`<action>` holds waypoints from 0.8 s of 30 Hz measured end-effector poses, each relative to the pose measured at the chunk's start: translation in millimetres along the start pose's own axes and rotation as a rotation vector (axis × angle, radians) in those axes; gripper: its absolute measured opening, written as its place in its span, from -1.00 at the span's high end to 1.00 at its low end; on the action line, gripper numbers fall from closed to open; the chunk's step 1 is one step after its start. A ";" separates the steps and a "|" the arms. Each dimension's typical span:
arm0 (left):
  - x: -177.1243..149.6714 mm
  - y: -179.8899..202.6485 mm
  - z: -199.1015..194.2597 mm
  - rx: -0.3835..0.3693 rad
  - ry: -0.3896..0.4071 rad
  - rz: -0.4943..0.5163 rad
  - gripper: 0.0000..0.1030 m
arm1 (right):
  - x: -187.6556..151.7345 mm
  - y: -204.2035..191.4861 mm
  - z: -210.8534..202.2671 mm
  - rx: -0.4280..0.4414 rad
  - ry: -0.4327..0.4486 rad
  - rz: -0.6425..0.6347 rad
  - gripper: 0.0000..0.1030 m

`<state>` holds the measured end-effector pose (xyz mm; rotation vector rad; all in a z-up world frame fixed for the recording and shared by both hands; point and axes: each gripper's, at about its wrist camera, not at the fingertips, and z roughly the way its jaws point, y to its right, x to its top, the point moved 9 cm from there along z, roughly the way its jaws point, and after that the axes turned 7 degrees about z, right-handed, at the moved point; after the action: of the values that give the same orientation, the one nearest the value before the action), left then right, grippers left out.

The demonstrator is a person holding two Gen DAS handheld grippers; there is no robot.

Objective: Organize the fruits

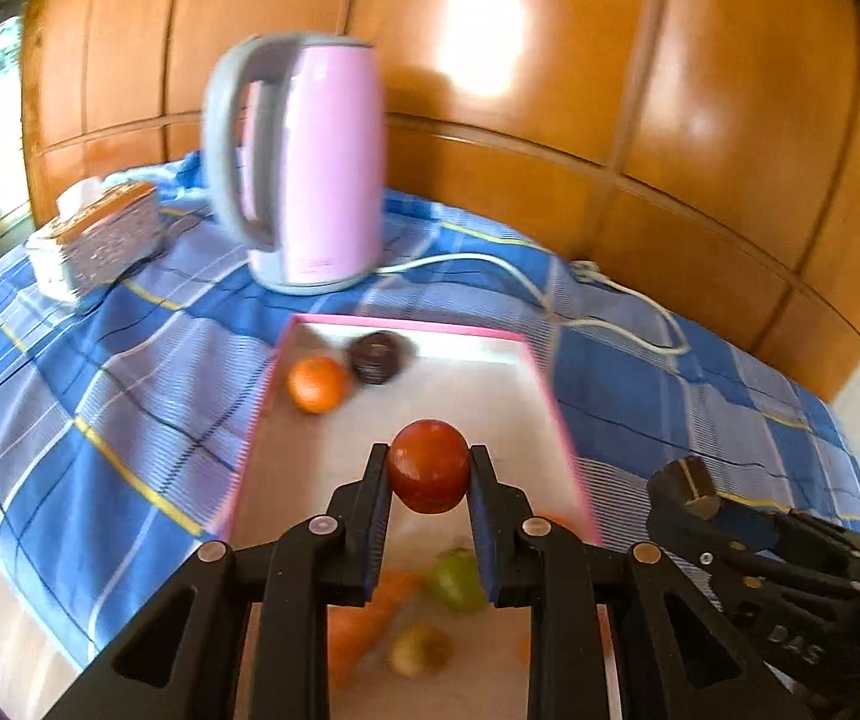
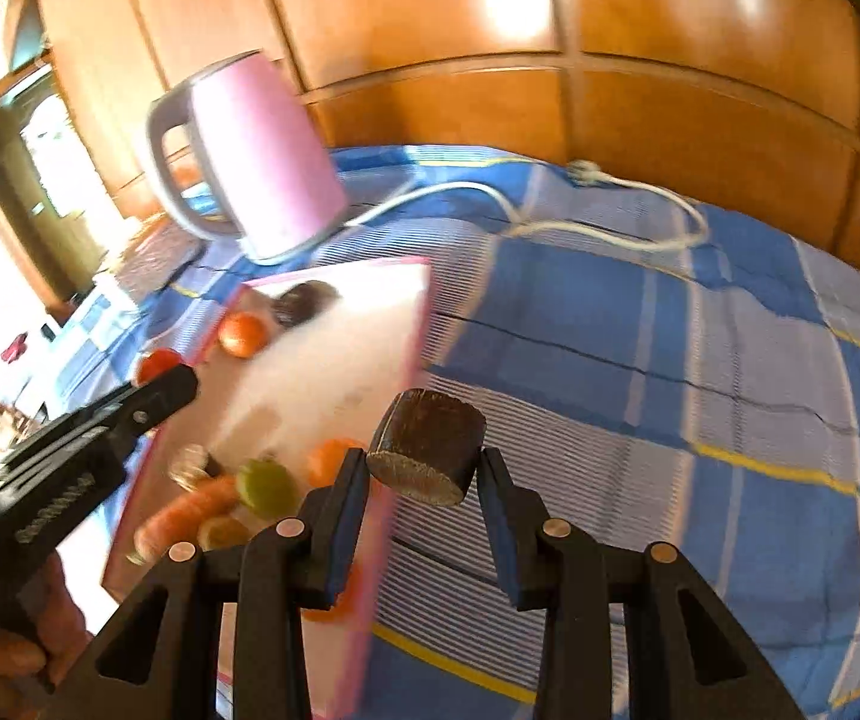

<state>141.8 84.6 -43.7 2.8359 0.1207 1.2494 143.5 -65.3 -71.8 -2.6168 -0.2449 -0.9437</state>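
A tissue box point(image 1: 100, 234) is noted at far left on the checked cloth point(image 1: 100, 372); a pink kettle point(image 1: 304, 162) stands beside it, its white cord point(image 1: 550, 288) trailing right. The pink-rimmed tray point(image 1: 406, 324) holds an orange point(image 1: 317, 384) and a dark fruit point(image 1: 377, 357). A glossy red fruit point(image 1: 428, 466) is clamped by the left gripper point(image 1: 428, 468) above the tray; a dark brown cylindrical piece point(image 2: 424, 447) is gripped by the right gripper point(image 2: 424, 468) at the tray's right edge.

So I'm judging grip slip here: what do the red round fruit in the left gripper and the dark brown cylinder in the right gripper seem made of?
The red round fruit looks smooth and glossy, with a bright highlight on its skin; real or plastic is unclear. The dark brown cylinder looks matte and rough, with a grainy, speckled end face, perhaps pressed fibre or wood.
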 end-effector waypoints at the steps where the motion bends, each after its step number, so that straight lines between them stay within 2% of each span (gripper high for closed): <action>1: -0.5 -6.1 2.8 0.008 -0.006 -0.006 0.52 | 2.4 -9.3 3.8 0.014 -0.005 -0.016 0.27; 6: -6.6 -22.9 9.0 0.023 -0.026 -0.031 0.51 | 10.1 -38.9 23.2 0.040 -0.028 -0.069 0.27; 8: -10.6 -27.2 10.2 0.026 -0.036 -0.041 0.37 | 11.9 -46.8 28.7 0.053 -0.037 -0.085 0.26; 9: -11.3 -28.2 10.1 0.029 -0.037 -0.045 0.16 | 13.1 -51.8 31.3 0.061 -0.036 -0.092 0.26; 10: -12.3 -29.8 9.7 0.030 -0.035 -0.051 0.07 | 14.3 -54.7 32.8 0.066 -0.034 -0.097 0.26; 18: -20.3 -44.0 4.6 0.086 -0.040 -0.089 0.07 | 4.4 -62.7 36.7 0.077 -0.050 -0.085 0.23; 24: -23.4 -46.3 -6.6 0.120 -0.023 -0.092 0.07 | -11.5 -57.4 27.4 0.032 -0.029 -0.103 0.22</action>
<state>118.6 128.7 -59.6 2.9055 0.3331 1.2312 135.0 -2.4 -83.8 -2.6119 -0.4018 -0.9272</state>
